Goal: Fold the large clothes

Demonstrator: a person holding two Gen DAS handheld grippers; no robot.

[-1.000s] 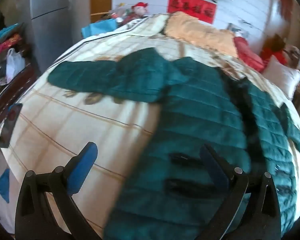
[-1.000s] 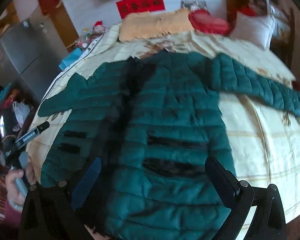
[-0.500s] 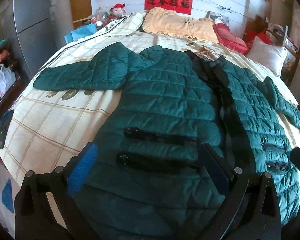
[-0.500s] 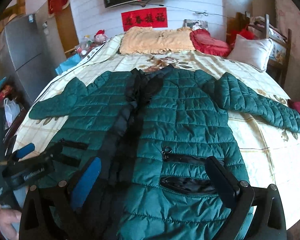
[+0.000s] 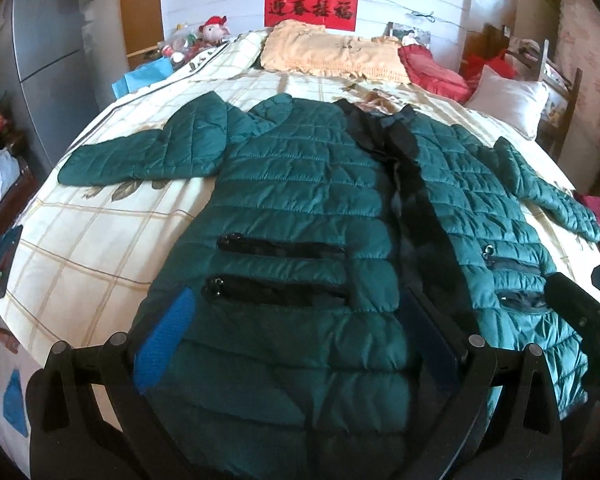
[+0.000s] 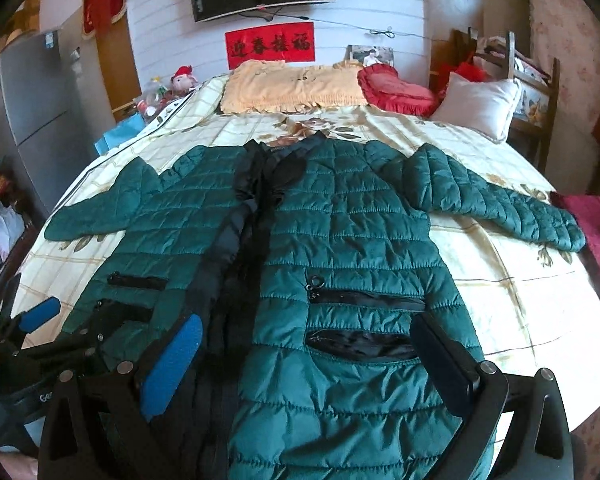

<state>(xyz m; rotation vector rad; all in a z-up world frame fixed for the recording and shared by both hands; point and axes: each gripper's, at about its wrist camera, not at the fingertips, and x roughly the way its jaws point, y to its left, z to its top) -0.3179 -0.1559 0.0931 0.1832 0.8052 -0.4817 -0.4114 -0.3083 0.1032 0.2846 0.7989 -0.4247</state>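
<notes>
Green quilted jacket [image 6: 340,248] lies flat, front up, on the checked bedsheet [image 6: 512,292], both sleeves spread out, dark front strip down the middle. Left gripper [image 5: 300,340] & right gripper [image 6: 304,360] hang over the hem, jaws wide apart, holding nothing; prob. not touching fabric.

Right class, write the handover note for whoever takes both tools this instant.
Left tool: open, empty, above the jacket's hem.
Right tool: open, empty, above the hem too.
Green quilted jacket: flat on the bed, front up, unzipped, both sleeves spread out sideways.
Done: jacket laid out.
Left: every fold; probably sleeves in first, then the body.
</notes>
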